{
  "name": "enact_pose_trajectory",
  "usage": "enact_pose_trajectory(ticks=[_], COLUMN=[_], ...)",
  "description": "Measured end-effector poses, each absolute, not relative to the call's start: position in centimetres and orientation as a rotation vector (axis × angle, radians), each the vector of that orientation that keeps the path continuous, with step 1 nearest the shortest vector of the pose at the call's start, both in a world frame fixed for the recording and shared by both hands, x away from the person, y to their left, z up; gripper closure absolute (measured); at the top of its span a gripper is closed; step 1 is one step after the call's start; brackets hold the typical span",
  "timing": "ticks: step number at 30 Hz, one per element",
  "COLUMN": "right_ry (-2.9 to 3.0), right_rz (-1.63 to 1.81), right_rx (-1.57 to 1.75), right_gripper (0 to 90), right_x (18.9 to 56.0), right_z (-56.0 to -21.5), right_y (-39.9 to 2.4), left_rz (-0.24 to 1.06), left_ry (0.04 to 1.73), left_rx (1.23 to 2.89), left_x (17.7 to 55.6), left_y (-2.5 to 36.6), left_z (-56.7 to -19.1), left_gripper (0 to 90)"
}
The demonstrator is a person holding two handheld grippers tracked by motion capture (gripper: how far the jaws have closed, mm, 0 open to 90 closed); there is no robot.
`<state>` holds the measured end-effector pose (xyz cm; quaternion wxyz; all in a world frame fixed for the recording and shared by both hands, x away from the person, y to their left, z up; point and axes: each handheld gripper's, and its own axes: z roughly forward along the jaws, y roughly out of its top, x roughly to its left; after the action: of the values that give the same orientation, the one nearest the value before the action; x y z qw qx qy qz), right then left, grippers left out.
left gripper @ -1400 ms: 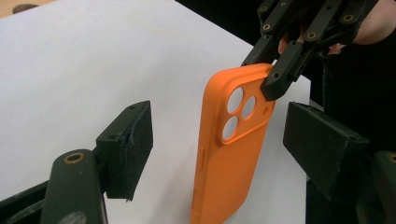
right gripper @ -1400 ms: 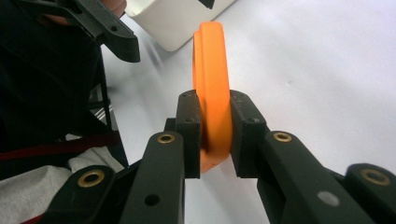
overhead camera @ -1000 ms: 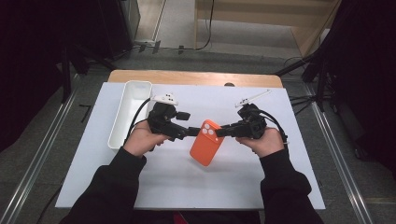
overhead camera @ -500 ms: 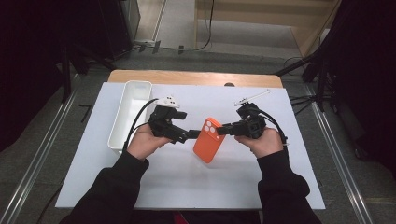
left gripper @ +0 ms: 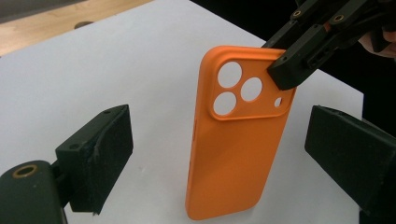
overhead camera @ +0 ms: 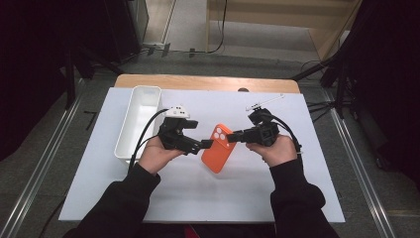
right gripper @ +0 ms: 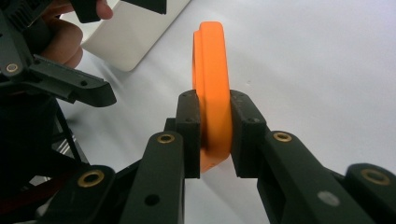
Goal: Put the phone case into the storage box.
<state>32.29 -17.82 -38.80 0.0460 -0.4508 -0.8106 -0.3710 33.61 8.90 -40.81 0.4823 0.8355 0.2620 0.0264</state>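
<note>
Nearest me, my left claw (overhead camera: 207,144) has just been opening: its pads (left gripper: 100,158) now stand released on either side of the orange phone case (left gripper: 238,140), touching neither face, where a second ago they sat tighter against it. My right claw (right gripper: 215,135) is clenched on the case's top corner beside the camera cut-outs and carries it alone; that grip and hand match the earlier frames. The case hangs tilted over the middle of the white mat (overhead camera: 208,198), lower end toward me, and sits a touch more upright and nearer the right hand than before. Bare mat lies open in front of the hands and to the right. Farther left, the white bin (overhead camera: 141,119) stands near the mat's left edge, just beyond my left hand (overhead camera: 156,154). The wooden counter (overhead camera: 208,82) shows as a strip past the mat's far edge.
</note>
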Motion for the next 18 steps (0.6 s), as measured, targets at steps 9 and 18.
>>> enact_pose_trajectory(ticks=[9,18], right_ry=[-2.486,-2.503], right_rz=[-1.104,-1.092], right_rx=[-1.396,-1.396], right_gripper=[74.4,74.4], right_x=[32.7,33.6], right_z=[-38.8,-38.6], right_y=[-16.9,-15.7], left_rz=[0.144,0.173], left_ry=[0.656,0.654], left_rx=[2.050,2.031], left_x=[32.7,32.3], left_y=[8.5,8.5], left_z=[-41.0,-41.2], left_gripper=[7.9,3.4])
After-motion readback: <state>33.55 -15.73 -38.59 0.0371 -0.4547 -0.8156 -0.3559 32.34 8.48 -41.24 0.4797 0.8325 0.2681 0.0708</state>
